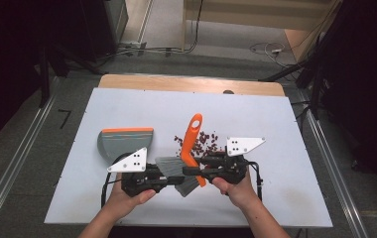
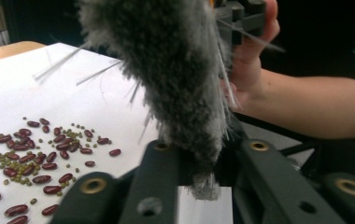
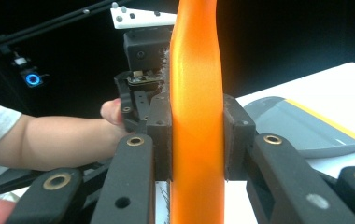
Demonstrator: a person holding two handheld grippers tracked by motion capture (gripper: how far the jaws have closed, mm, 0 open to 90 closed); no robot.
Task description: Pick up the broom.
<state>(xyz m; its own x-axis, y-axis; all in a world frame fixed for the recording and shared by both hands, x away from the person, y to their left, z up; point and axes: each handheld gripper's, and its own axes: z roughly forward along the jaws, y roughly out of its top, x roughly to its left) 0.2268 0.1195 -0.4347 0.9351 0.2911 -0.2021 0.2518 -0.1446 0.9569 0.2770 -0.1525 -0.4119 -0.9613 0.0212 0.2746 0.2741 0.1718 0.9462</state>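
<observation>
While the right gripper [image 3: 197,154] is clamping the brush handle [image 3: 196,93], the left gripper [image 2: 203,163] is pinching its bristles [image 2: 166,70] just ahead; likely steadying it for sweeping the beans [image 2: 35,154].

The dustpan [image 1: 123,142] lies left of the brush [image 1: 188,148]; beans [image 1: 205,141] lie right of it.

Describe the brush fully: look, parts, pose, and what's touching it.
The brush has a smooth orange handle, plastic by its look, with a hole at its far end, and a head of fluffy grey bristles with a few stray pale strands. It is held over the white table, handle pointing away from the person, near the scattered beans. The right gripper clamps the handle between its pads; the left gripper closes on the bristles. The grey dustpan lies apart, to the left.
</observation>
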